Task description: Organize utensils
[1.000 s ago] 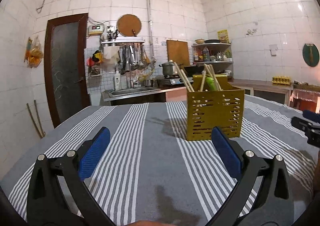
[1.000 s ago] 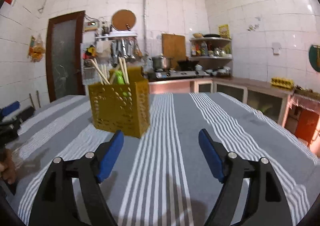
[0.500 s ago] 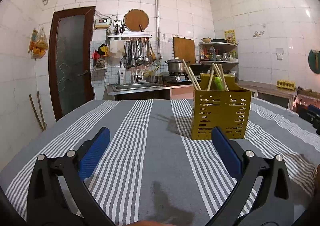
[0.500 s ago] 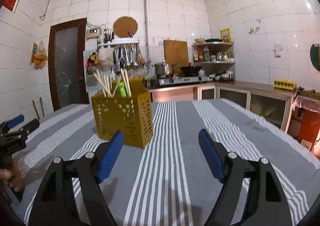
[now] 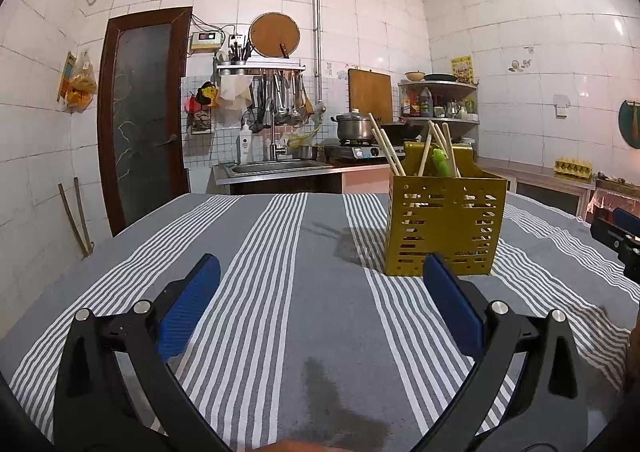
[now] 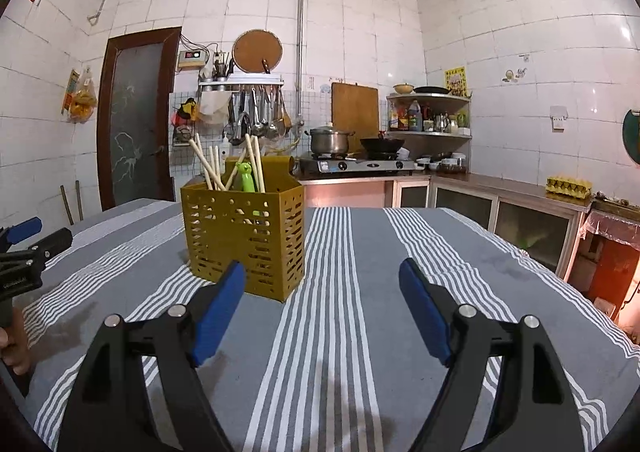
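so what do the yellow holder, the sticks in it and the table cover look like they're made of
Yellow holder: probably moulded plastic, matte mustard, with thin walls and punched slots; painted metal is possible. Chopsticks: pale, unpainted, likely wood or bamboo. Tablecloth: woven fabric, grey with white stripes, lying soft with slight wrinkles.

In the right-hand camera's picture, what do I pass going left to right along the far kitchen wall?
Dark door → round wooden board → rectangular cutting board → corner shelf of bottles → egg tray on the counter.
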Available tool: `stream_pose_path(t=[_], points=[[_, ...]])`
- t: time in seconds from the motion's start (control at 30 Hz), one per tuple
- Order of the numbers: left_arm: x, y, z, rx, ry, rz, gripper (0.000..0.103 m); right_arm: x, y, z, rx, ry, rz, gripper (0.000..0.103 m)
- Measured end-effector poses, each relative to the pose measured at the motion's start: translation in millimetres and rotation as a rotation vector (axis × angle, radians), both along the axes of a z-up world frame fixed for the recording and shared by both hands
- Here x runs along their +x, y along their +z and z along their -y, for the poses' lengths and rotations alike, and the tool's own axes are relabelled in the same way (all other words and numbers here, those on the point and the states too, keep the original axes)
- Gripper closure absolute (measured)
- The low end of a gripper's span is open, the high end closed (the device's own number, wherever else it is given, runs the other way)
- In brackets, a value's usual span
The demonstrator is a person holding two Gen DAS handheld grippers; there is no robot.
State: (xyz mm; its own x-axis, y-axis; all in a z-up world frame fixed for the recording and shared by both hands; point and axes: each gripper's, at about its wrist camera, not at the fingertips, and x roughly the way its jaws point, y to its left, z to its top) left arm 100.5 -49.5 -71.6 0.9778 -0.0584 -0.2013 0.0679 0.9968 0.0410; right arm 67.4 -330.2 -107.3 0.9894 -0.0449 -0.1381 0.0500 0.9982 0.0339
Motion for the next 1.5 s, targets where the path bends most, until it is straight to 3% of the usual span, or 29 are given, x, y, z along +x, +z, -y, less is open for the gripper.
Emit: stream_pose_path(t=[1.5], points=[[5.4,-2.8,1.6,0.004,0.011,-0.022,0.005,-2.5,-0.9,-0.4,-0.015,-0.006,0.001,0.025]])
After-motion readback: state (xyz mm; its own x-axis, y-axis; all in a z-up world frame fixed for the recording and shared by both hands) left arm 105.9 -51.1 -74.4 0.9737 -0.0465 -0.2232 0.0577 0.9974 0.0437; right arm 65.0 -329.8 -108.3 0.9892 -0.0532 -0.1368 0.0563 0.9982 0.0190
